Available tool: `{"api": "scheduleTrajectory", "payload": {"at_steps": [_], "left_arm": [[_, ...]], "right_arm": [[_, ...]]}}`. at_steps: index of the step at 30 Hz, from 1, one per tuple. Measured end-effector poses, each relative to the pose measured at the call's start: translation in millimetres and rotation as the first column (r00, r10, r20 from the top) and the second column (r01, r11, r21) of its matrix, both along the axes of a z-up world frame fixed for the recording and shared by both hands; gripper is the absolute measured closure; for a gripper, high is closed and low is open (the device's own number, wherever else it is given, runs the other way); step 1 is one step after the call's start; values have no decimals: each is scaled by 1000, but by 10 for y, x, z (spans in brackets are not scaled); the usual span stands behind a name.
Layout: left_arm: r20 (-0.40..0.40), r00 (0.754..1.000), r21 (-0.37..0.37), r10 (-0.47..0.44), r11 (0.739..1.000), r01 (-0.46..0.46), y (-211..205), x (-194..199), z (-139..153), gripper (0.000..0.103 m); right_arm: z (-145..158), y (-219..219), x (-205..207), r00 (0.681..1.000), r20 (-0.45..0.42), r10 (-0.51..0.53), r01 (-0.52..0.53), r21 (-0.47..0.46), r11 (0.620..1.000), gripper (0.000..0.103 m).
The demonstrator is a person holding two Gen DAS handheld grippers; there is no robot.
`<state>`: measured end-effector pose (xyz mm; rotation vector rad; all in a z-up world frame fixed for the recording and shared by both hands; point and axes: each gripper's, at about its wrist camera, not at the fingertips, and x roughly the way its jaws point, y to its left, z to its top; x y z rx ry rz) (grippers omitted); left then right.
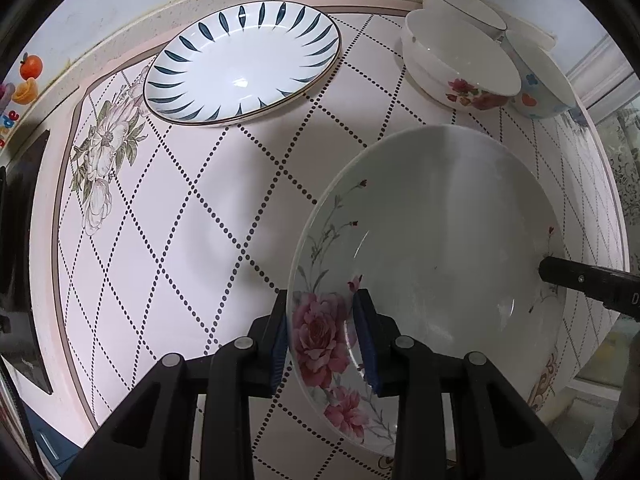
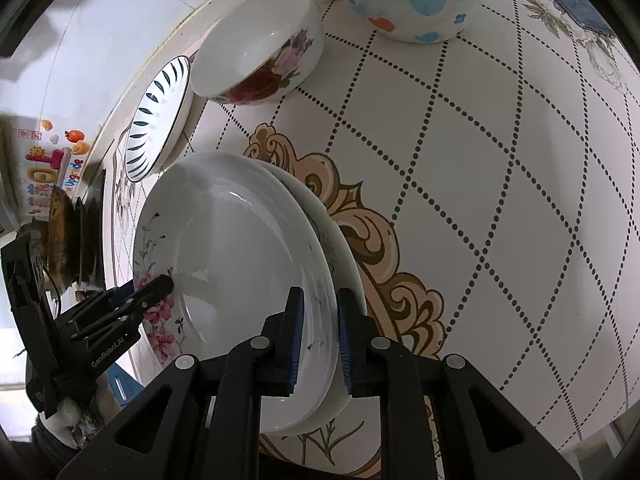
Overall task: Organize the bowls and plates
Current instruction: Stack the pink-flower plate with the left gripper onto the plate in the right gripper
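A white deep plate with pink roses (image 1: 432, 248) is held between both grippers above the patterned table. My left gripper (image 1: 322, 340) is shut on its near rim at the rose print. My right gripper (image 2: 318, 340) is shut on the opposite rim; its finger also shows in the left wrist view (image 1: 588, 278). In the right wrist view the rose plate (image 2: 240, 280) sits on or just over a second white plate (image 2: 344, 256) beneath it. A blue-leaf-rimmed plate (image 1: 242, 62) lies at the back. A rose bowl (image 1: 460, 64) is nested in another bowl.
A bowl with blue and orange hearts (image 1: 536, 80) and a thin-rimmed white bowl (image 1: 464, 4) stand at the back right. The wall runs behind the table (image 1: 180, 220). A dark stove area with a pan (image 2: 64, 240) lies off the table's left end.
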<state>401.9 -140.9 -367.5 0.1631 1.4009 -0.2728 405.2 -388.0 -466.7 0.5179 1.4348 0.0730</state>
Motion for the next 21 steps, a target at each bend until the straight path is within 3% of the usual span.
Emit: {"api": "scheduleTrajectory", "payload": {"at_steps": [9, 21], "left_arm": [[15, 1000, 33, -22, 999, 21, -88, -57, -40, 75], [16, 1000, 46, -26, 999, 25, -131, -156, -34, 75]], "right_arm": [[29, 111, 52, 999, -5, 51, -51, -57, 997, 85], [147, 233, 52, 987, -118, 109, -124, -130, 984, 77]]}}
